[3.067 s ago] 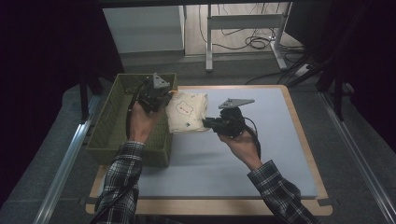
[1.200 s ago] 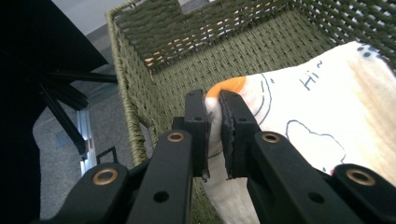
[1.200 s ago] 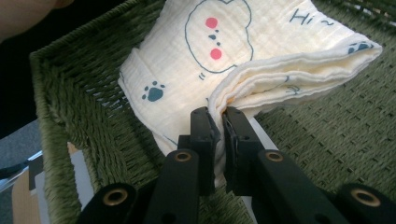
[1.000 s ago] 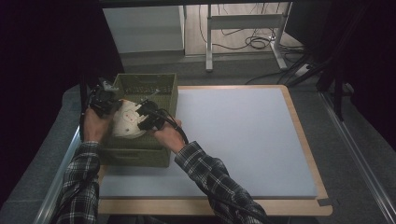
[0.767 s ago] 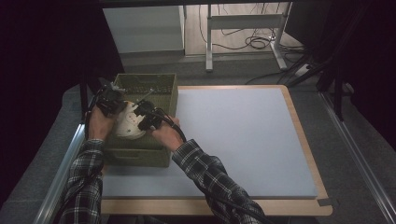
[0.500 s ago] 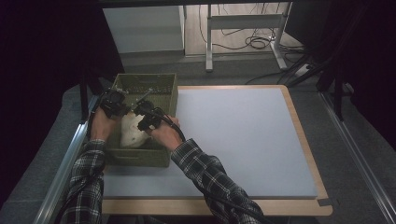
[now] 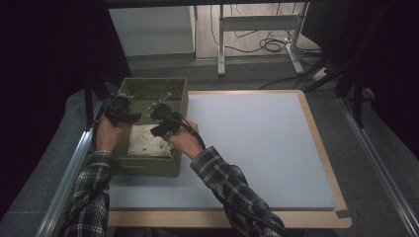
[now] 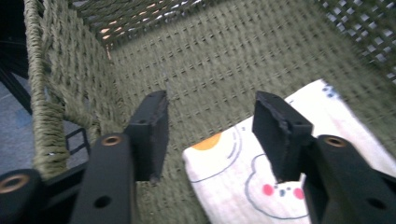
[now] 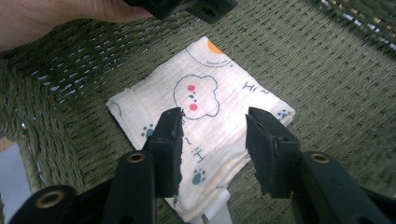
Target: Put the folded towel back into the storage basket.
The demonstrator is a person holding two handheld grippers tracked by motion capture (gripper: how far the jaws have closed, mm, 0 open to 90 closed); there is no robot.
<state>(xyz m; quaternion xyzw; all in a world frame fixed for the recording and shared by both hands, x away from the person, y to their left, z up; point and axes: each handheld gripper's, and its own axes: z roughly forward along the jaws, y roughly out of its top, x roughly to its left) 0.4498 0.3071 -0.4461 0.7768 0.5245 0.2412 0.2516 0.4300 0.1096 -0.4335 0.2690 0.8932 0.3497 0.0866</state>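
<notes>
"Where did the cloth end up?"

"The folded cloth (image 9: 201, 121), cream with little cartoon prints, lay flat on the floor of the green woven basket (image 7: 148, 168). It sat right under the right gripper (image 9: 212, 140), just beyond the jaw tips, and below and to the inner side of the left gripper (image 8: 210, 135), with one corner reaching between that one's jaws."

"Were they holding it?"

"No. Both had just been opening. The right gripper's jaws stood spread above the cloth, with nothing pinched. The left gripper's jaws were apart too, the pads clear of the fabric. From the high view both grippers, left (image 7: 118, 109) and right (image 7: 165, 121), hung over the basket, close to each other, with the person's hands (image 7: 106, 133) low against its rim."

"So it looked done?"

"Near enough, I judged. The risk was in coming out. The jaws sat low over the fabric, so a pad pulling up at a slant could have snagged the top layer and undone the fold, or dragged the cloth up the wall. The left gripper was also close to the basket's near wall (image 8: 46, 116); a jaw catching the weave could have tugged the basket across the blue mat (image 7: 247, 148). And the two grippers were near enough to knock together if both lifted at once."

"Anything else nearby?"

"A desk frame and loose cables (image 7: 267, 44) lay on the floor well beyond the table."
</notes>
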